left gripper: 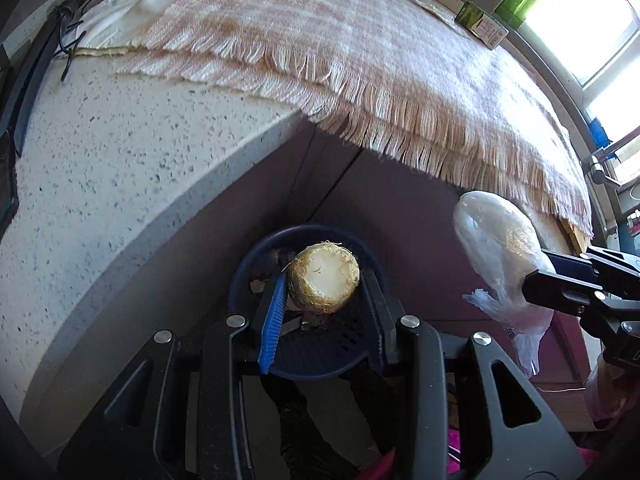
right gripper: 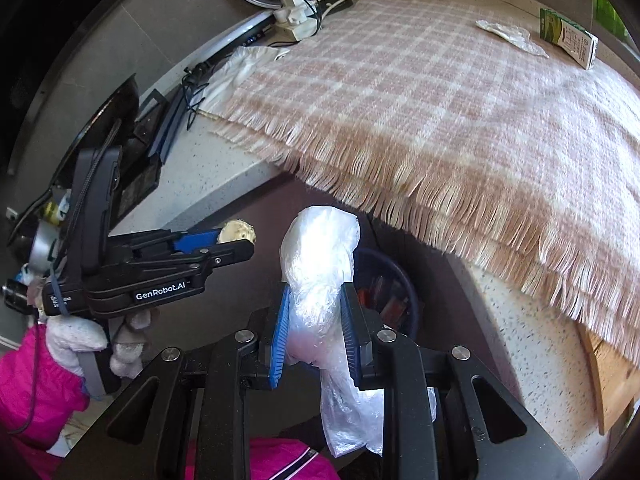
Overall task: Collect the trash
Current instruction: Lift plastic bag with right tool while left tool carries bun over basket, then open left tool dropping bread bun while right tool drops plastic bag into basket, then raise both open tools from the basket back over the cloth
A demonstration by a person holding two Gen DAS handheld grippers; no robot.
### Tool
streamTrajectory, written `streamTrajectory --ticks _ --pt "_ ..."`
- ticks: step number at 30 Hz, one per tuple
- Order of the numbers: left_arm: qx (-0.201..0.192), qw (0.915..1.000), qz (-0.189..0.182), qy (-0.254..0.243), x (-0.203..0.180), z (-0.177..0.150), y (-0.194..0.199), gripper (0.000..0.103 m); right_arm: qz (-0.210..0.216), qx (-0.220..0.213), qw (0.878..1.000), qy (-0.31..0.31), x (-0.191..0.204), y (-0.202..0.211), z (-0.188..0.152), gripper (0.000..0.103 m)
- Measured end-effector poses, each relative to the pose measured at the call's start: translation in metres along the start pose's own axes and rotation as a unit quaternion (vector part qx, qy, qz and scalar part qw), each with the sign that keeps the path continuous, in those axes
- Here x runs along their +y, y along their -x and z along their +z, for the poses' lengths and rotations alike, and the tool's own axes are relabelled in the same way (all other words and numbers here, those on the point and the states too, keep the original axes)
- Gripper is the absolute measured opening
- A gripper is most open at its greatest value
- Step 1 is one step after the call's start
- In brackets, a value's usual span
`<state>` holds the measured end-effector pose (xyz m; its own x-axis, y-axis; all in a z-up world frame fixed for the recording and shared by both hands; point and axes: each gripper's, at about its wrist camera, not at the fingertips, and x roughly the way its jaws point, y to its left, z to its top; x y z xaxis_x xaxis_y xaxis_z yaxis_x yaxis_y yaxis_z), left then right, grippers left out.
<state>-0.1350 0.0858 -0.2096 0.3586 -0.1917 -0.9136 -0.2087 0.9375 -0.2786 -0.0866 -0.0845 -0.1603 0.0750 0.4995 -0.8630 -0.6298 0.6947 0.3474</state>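
Note:
A round yellowish fibrous chunk (left gripper: 324, 284) sits between the blue pads of my left gripper (left gripper: 324, 280), which is shut on it. It hangs right above a dark blue perforated bin (left gripper: 248, 268) on the floor under the counter edge. My right gripper (right gripper: 317, 292) is shut on a crumpled clear plastic bag (right gripper: 320, 248), whose tail hangs down behind the fingers. In the left wrist view that bag (left gripper: 496, 248) and the right gripper (left gripper: 538, 270) are to the right of the bin. In the right wrist view the left gripper (right gripper: 236, 240) holds the chunk (right gripper: 237, 232) at the left, and the bin (right gripper: 400, 280) shows behind the bag.
A pink checked fringed cloth (right gripper: 440, 100) covers the speckled counter (left gripper: 100, 160). On it lie a crumpled wrapper (right gripper: 512, 34) and a green carton (right gripper: 568, 40). A power strip with cables (right gripper: 296, 20) is at the back. A gloved hand with a pink sleeve (right gripper: 76, 340) holds the left gripper.

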Motion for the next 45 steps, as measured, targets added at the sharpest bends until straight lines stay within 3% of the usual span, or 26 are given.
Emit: streamTrajectory --ticks 17,33,36,40,45 --pt "0.066 0.9978 0.013 -0.001 0.012 -0.024 -0.057 0.036 -0.049 0.06 0.997 -0.017 -0.008 -0.066 -0.034 0.023" --pt "0.079 0.9965 0.027 -0.001 0.011 -0.019 -0.071 0.036 -0.07 0.073 0.995 -0.014 -0.012 -0.088 -0.027 0.027" --pt "0.082 0.9962 0.03 0.0 0.011 -0.017 -0.07 0.037 -0.071 0.074 0.995 -0.013 -0.016 -0.087 -0.024 0.032" --pt "0.077 0.9966 0.03 0.004 0.013 -0.016 -0.07 0.049 -0.07 0.07 0.995 -0.015 -0.017 -0.083 -0.016 0.045" --pt "0.075 0.9966 0.032 0.004 0.013 -0.015 -0.066 0.049 -0.07 0.068 0.995 -0.018 -0.019 -0.078 -0.013 0.046"
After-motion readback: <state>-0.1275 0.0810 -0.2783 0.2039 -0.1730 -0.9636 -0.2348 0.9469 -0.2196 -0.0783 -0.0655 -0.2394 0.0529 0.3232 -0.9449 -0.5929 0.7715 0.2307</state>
